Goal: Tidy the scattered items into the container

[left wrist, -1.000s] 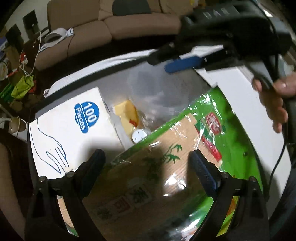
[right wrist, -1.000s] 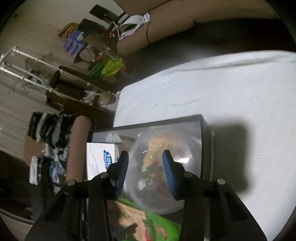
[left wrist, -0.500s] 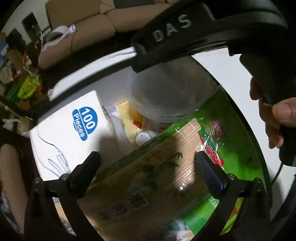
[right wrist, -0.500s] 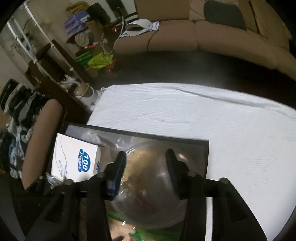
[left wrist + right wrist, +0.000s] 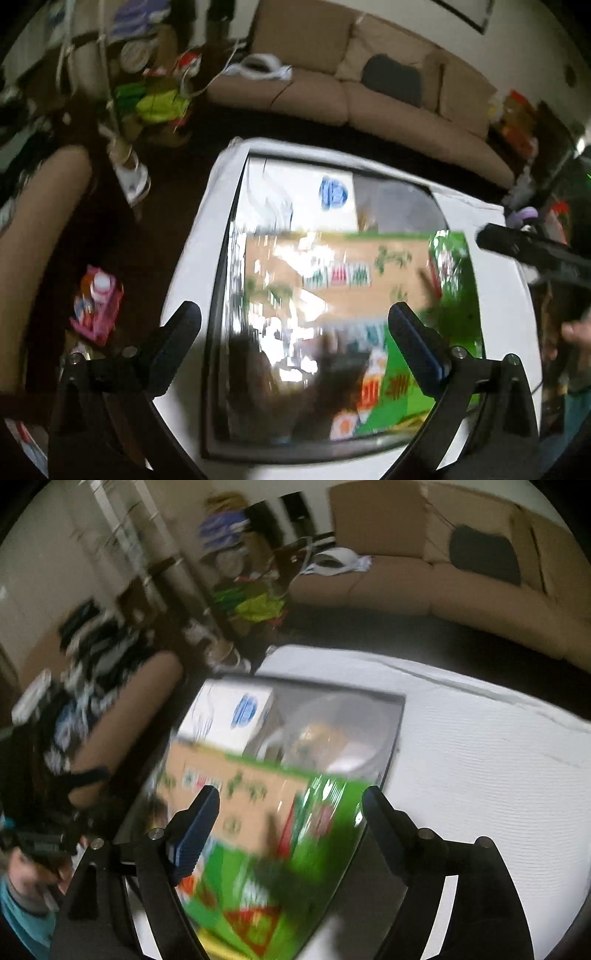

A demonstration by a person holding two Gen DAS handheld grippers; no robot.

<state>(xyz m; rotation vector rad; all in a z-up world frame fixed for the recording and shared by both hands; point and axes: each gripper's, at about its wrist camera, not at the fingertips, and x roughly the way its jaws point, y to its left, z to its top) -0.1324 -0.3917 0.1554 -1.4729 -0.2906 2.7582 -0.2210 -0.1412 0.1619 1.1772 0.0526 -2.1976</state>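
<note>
Clutter (image 5: 155, 99) of bags and cables fills the floor at ten o'clock in the left wrist view, with a pink bottle (image 5: 98, 302) at nine o'clock. Moving right, the left claw (image 5: 295, 332) hangs over the container (image 5: 218, 295), its jaws opening wide with nothing pressed between them. The container, a dark-rimmed clear box, sits on a worktop (image 5: 192, 258) covered in white cloth. Inside it, a white box (image 5: 295, 199) with a blue round label lies at twelve o'clock, and a green and brown packet (image 5: 454, 295) spreads across the middle toward three o'clock. The frame is blurred, so smaller contents cannot be told. At three o'clock the right claw's black body (image 5: 524, 251) shows.

In the right wrist view, the right claw (image 5: 291, 812) is likewise opening, free of any item, above the packet (image 5: 258, 812). Beyond it at one o'clock lies a clear bowl (image 5: 343, 731), inside the container (image 5: 395, 738), just beside the white box (image 5: 232, 712). A tan sofa (image 5: 424, 587) stands behind.
</note>
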